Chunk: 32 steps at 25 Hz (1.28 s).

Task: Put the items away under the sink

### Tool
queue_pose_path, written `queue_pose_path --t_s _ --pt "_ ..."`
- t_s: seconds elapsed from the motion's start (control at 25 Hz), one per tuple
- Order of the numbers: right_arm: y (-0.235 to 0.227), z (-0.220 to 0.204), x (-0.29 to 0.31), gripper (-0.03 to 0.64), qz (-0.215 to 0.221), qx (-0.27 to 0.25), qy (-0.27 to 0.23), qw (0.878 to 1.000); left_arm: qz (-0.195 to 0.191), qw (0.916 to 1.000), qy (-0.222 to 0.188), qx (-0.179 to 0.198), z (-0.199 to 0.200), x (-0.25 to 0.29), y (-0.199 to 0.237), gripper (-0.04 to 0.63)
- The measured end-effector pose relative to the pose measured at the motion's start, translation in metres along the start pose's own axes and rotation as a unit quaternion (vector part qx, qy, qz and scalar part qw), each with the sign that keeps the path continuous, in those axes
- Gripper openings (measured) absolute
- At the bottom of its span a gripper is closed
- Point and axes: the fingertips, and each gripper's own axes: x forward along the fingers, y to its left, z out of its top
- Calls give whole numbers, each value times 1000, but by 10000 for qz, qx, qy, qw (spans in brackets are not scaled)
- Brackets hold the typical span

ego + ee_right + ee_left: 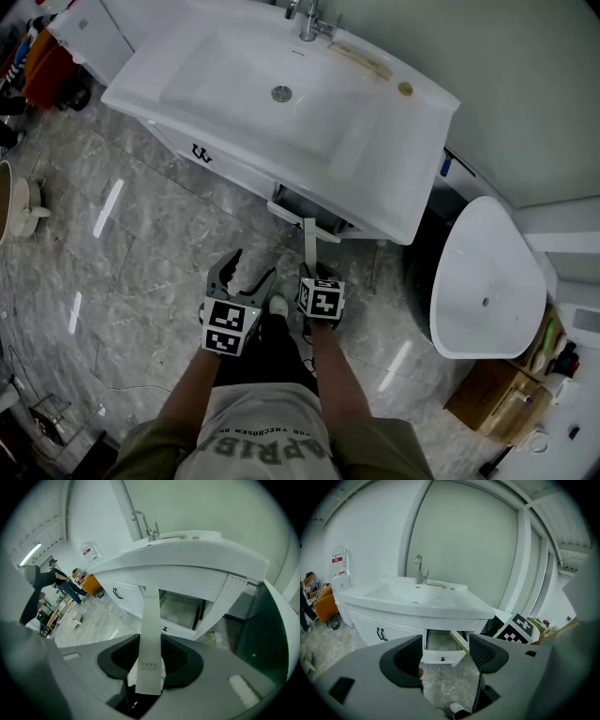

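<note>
A white vanity with a sink (281, 94) stands ahead, and the drawer (298, 208) under its basin is pulled open. The drawer (180, 611) looks bare inside in the right gripper view. My right gripper (315, 274) is shut on a long, narrow white box (308, 246) that points up toward the drawer. The box (151, 620) sticks out between the dark pads (187, 663). My left gripper (251, 267) hangs beside it on the left, open with nothing between its fingers (405, 660), facing the drawer (443, 649).
Cabinet doors with black handles (202, 153) are shut to the left of the drawer. A white toilet (487, 281) stands to the right, with a cardboard box (502, 398) beyond it. The floor is grey marble tile (122, 244). People (54, 581) stand far off at the left.
</note>
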Motion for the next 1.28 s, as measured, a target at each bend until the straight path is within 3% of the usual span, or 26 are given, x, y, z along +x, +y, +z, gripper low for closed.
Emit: queue_pose_path --t_s 0.4,0.76,0.96,1.28 --pt "3 -6 35 143 -398 703 -40 9967 -528 9978 19 403 18 22 32 302" --pt "-2 -13 70 143 -913 1519 -154 9840 -1211 9887 159 864 20 48 72 302" --pt "-11 0 85 143 -991 1493 -177 9837 -1409 9854 150 946 14 70 78 302" --pt "-31 13 127 143 -1021 1580 -108 9821 -1417 9859 112 877 -18 107 78 302"
